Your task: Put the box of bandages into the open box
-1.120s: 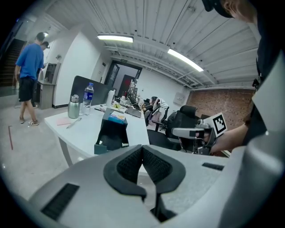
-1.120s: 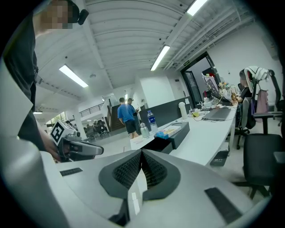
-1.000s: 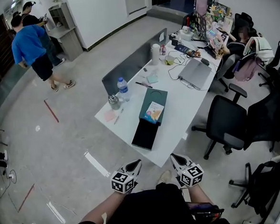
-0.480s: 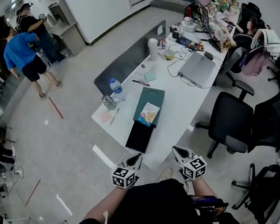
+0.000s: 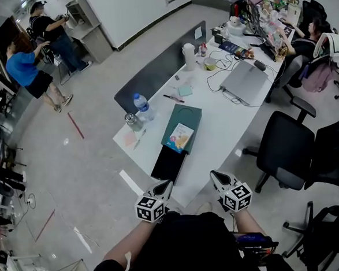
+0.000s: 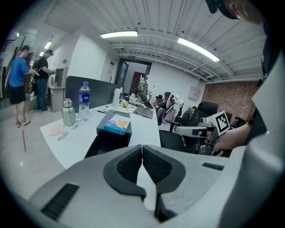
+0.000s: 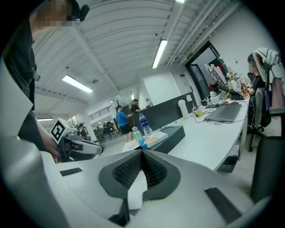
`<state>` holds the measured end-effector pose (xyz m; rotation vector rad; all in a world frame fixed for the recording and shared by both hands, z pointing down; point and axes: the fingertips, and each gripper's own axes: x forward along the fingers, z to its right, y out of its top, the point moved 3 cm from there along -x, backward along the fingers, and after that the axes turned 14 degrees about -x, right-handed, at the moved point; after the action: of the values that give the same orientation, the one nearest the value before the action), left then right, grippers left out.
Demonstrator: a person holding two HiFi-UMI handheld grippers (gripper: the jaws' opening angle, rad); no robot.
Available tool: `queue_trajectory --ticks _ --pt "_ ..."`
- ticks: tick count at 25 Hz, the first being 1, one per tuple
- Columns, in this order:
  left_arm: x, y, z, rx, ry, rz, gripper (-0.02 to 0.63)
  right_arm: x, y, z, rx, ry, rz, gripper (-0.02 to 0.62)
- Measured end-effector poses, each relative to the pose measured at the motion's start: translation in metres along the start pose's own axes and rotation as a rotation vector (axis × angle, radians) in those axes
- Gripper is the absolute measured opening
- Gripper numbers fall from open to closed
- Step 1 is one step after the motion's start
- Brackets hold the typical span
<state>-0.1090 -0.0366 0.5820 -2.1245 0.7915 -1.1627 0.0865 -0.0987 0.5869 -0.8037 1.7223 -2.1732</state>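
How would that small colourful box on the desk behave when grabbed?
The bandage box looks like thin, flat cardboard: probably light and easily crushed. Lying flat on the dark green box, it should slide rather than tip.

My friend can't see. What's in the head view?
A person stands short of a white table, with the left hand-held gripper and right hand-held gripper both shut and empty. On the table, a bandage box lies on a teal lid beside an open black box.
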Motion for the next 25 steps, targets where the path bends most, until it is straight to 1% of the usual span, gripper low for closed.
queue_trajectory --ticks 6,12,18,25 --pt "0.006 0.009 -0.013 -0.003 0.043 -0.022 0.009 0.007 0.001 0.002 0.012 -0.006 -0.013 0.025" --pt "0.023 0.020 -0.024 0.013 0.047 -0.071 0.014 0.006 0.001 0.006 0.045 -0.058 -0.017 0.025" --pt "0.052 0.046 -0.035 0.038 0.047 -0.122 0.062 0.010 0.002 0.013 0.071 -0.106 -0.018 0.025" --pt "0.096 0.078 -0.048 0.075 0.077 -0.201 0.189 0.012 0.002 0.019 0.091 -0.150 -0.023 0.025"
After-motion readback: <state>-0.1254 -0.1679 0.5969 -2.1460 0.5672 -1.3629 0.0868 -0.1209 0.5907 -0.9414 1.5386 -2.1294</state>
